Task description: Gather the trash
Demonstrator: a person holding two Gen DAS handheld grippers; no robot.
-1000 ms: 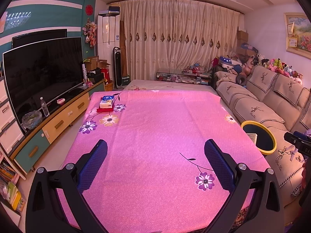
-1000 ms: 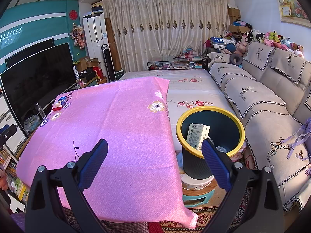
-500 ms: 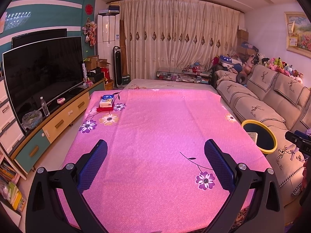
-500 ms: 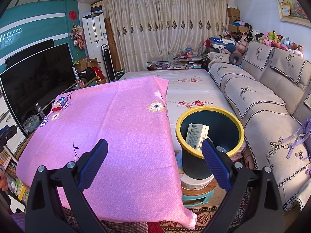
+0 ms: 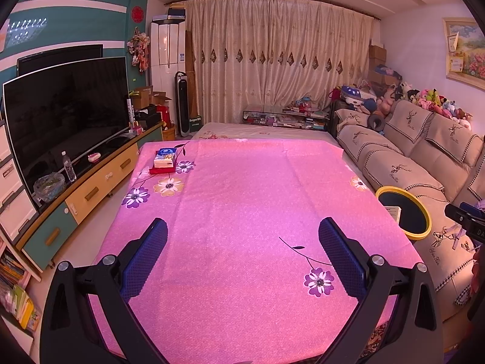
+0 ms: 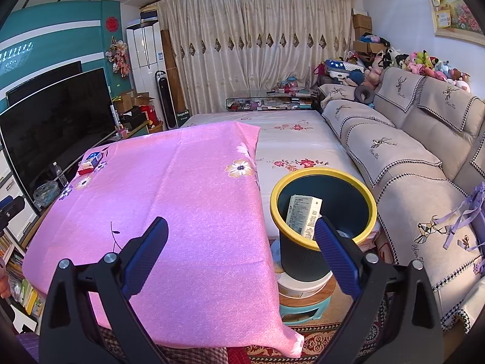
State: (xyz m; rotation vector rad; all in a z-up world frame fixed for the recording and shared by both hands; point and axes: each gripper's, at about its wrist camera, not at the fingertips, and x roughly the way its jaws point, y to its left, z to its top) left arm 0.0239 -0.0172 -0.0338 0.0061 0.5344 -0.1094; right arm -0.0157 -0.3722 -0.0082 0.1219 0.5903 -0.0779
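Nothing is shifting since a moment ago: the left tool [image 5: 242,238] and right tool [image 6: 241,238] are still hovering released and empty. Under both is lying the desk's pink flowered cloth [image 5: 242,200]. Just right of the right tool, the yellow-rimmed dark round bin [image 6: 323,209] is holding a white printed carton [image 6: 304,216]; a blue tissue pack [image 5: 164,157] is sitting far ahead-left.

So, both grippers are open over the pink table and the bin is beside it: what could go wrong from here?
1. The bin stands raised on a stack of round stools; a knock from the right hand-held gripper may tip it.
2. The only items on the pink tablecloth are the tissue pack and the red box under it, at the far corner; they may be taken as trash by mistake.
3. The cloth hangs loose over the edge, so the left hand-held gripper could drag it.
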